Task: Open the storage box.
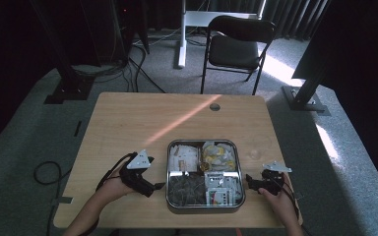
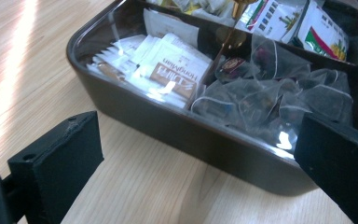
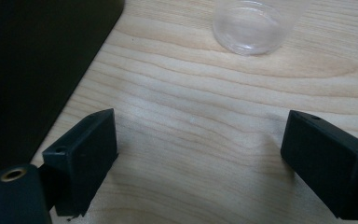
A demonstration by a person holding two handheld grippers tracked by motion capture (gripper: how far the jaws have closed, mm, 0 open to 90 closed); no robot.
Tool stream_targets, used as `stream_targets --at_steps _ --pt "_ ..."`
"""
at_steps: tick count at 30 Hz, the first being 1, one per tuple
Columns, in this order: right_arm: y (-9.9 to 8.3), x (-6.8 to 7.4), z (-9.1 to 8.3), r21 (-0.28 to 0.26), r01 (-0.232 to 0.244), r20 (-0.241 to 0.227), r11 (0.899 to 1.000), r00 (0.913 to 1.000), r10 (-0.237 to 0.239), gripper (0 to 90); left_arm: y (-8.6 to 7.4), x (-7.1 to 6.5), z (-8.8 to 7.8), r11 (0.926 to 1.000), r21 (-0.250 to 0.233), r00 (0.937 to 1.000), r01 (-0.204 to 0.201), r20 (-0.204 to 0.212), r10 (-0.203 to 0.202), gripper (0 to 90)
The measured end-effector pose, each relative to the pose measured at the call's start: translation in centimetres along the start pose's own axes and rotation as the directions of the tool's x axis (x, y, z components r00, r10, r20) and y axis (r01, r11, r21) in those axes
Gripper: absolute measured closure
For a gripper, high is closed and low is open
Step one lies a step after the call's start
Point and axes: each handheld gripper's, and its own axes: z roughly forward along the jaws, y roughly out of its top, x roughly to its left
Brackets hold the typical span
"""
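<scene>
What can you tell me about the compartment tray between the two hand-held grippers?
The tray is a dark, glossy, round-cornered box lying flat at the table's near edge. Dividers split it into four compartments: white paper sachets, clear mesh tea bags, printed packets and yellowish packets. Neither gripper touches it.
</scene>
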Motion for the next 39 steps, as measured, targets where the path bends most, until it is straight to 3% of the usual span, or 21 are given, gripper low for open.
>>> stream_targets --at_steps 13,25,39 --pt "0.0 0.0 0.0 0.0 0.0 0.0 1.0 1.0 0.0 10.1 1.9 -0.8 1.5 0.9992 -0.013 0.9984 -0.038 0.041 0.039 0.9" --pt "0.0 0.0 0.0 0.0 0.0 0.0 1.0 1.0 0.0 10.1 3.2 -1.4 3.5 0.999 -0.028 0.9967 -0.035 0.072 0.037 1.0" --pt "0.0 0.0 0.0 -0.001 0.0 0.0 1.0 1.0 0.0 10.2 4.8 -2.1 5.4 0.9973 -0.012 0.9932 -0.073 0.09 0.074 3.4"
